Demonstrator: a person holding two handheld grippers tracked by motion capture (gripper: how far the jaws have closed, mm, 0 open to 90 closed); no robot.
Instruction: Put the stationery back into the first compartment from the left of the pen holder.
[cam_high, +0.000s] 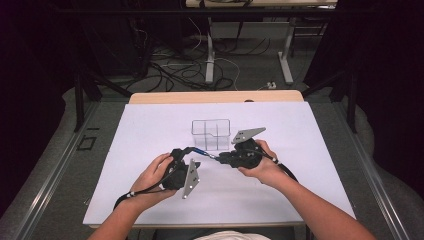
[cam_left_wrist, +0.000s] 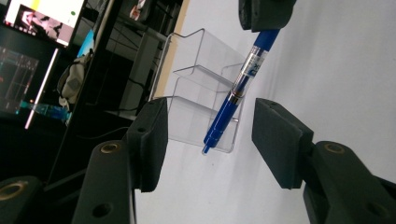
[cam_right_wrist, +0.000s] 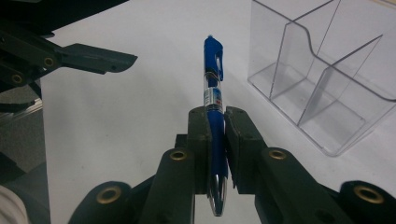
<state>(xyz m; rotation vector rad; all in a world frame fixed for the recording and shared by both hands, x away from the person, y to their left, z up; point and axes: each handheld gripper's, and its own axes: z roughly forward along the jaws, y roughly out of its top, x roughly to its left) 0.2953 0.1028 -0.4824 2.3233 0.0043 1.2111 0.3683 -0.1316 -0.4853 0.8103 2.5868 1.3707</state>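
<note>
While the right tool (cam_right_wrist: 215, 140) squeezes the blue pen (cam_right_wrist: 213, 88) beside the clear box (cam_high: 211, 134), the left tool (cam_left_wrist: 210, 135) stands open around its tip. Closing off-center could knock the pen loose onto the table (cam_high: 150, 125).

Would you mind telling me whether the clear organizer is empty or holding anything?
Empty: the clear organizer shows bare compartments, and the blue pen is outside it, clamped in the right gripper.

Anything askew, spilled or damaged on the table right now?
Nothing stands out. The clear plastic divided holder stands upright and empty on the white sheet. The right gripper clamps the blue click pen; the left gripper is open around its free end.
</note>
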